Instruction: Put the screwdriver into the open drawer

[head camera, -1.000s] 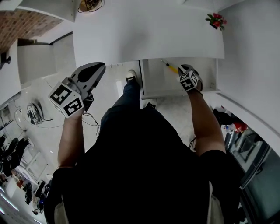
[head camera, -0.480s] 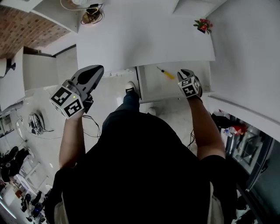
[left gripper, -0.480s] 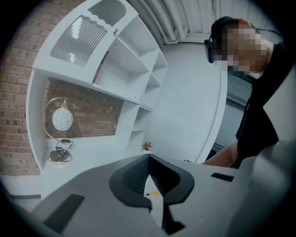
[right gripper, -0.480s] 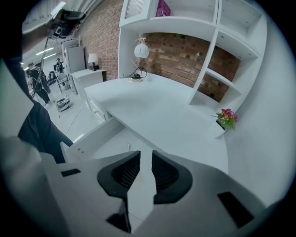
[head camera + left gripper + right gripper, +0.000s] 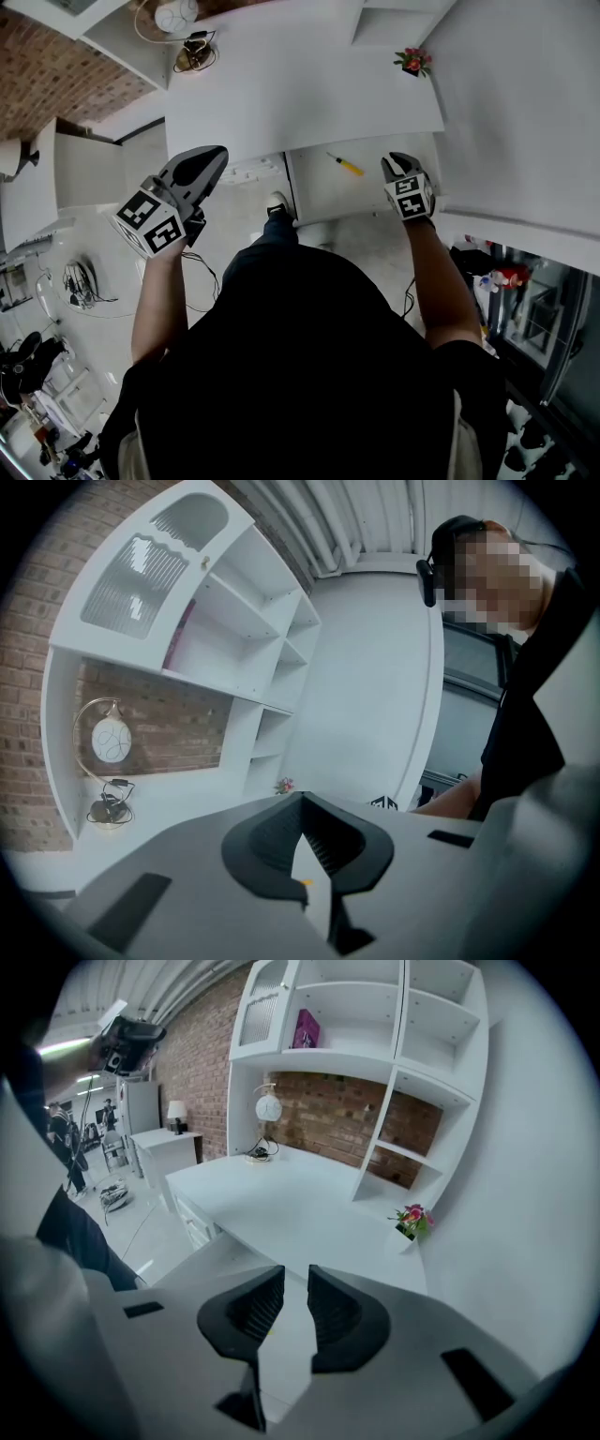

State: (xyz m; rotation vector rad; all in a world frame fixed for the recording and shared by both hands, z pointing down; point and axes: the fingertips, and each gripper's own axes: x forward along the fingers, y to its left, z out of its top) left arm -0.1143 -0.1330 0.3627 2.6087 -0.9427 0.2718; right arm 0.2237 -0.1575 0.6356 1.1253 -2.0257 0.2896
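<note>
Head view, one screwdriver [image 5: 345, 166] in one drawer [image 5: 319, 194], left gripper [image 5: 214, 156] fingers together, right gripper [image 5: 397, 162] fingers slightly apart

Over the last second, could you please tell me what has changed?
The right gripper has drawn back from the screwdriver, its jaws apart and empty. The screwdriver stays lying in the drawer. The left gripper stays raised at the left, shut.
</note>
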